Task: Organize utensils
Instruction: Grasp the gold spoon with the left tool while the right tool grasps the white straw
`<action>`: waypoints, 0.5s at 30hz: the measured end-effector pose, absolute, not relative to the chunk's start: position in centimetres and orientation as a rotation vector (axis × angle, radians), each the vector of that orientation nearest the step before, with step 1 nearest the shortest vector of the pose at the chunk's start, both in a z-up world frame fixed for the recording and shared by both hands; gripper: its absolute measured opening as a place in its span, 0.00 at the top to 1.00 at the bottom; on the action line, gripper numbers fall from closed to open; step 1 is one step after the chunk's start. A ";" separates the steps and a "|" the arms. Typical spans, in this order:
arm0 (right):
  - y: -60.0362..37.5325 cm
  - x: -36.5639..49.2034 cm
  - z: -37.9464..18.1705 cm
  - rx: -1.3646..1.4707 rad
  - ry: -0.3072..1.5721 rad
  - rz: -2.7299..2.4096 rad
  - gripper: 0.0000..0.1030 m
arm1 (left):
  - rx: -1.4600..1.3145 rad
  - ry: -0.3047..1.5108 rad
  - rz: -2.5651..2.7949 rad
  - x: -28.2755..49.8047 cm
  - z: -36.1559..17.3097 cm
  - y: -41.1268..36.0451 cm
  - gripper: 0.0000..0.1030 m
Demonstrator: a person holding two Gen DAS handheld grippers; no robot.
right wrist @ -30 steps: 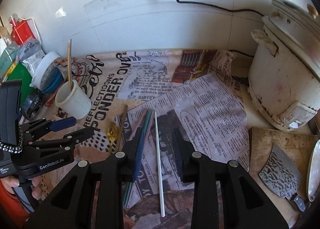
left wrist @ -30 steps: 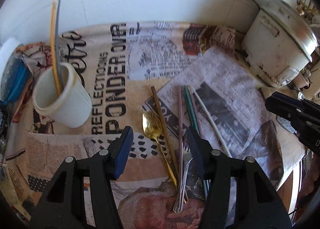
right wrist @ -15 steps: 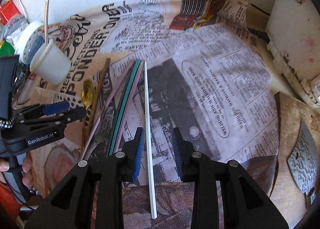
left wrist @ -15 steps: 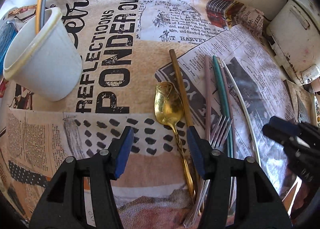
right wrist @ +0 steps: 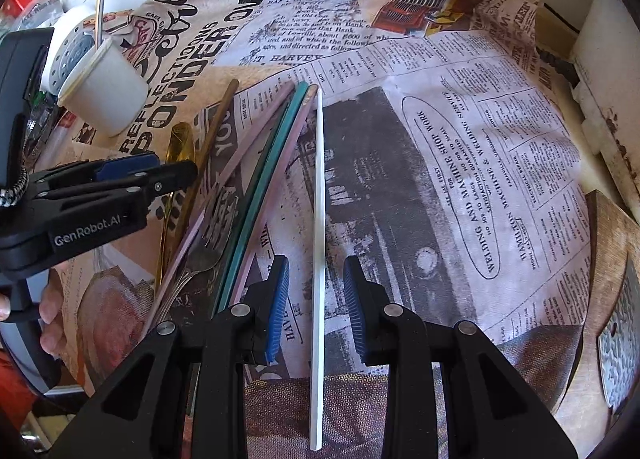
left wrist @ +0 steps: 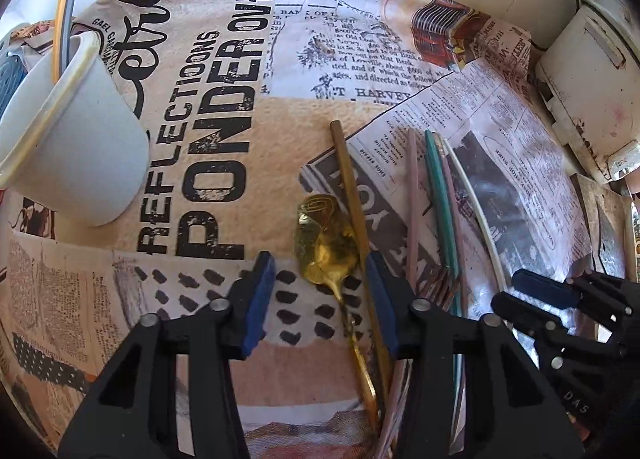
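Left gripper (left wrist: 320, 291) open over gold spoon (left wrist: 326, 249), spoon bowl between the blue pads (left wrist: 260, 291). Right of spoon: brown stick (left wrist: 352, 195), fork (left wrist: 434, 285), pink, green and white sticks. Far left of spoon: white cup (left wrist: 80, 147). Far right: right gripper (left wrist: 532, 295).

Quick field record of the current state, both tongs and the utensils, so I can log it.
left tongs: open, straddling gold spoon
right tongs: open, straddling white chopstick
holder: white cup, two sticks already inside
still on cloth: brown chopstick, pink chopsticks, green chopstick, fork
surface: newspaper-print cloth
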State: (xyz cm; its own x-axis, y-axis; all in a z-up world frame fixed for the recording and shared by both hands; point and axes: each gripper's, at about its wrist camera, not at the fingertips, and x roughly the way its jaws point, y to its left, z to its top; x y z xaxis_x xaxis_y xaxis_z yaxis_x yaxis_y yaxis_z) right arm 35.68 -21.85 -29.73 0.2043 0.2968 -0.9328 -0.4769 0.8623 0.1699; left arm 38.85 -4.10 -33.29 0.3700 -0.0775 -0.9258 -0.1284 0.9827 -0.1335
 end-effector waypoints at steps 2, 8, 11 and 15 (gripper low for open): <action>-21.7 35.9 -29.7 -0.165 1.256 0.546 0.76 | -0.167 1.205 0.042 38.7 -33.3 -4.1 0.64; -21.4 36.5 -30.0 -0.169 1.262 0.552 0.80 | -0.129 1.212 0.021 38.6 -33.3 -4.3 0.64; -21.3 36.6 -30.1 -0.170 1.263 0.553 0.80 | -0.091 1.218 -0.002 38.9 -33.4 -5.5 0.63; -21.2 36.8 -30.0 -0.171 1.263 0.557 0.80 | -0.030 1.209 -0.005 39.1 -33.5 -6.5 0.63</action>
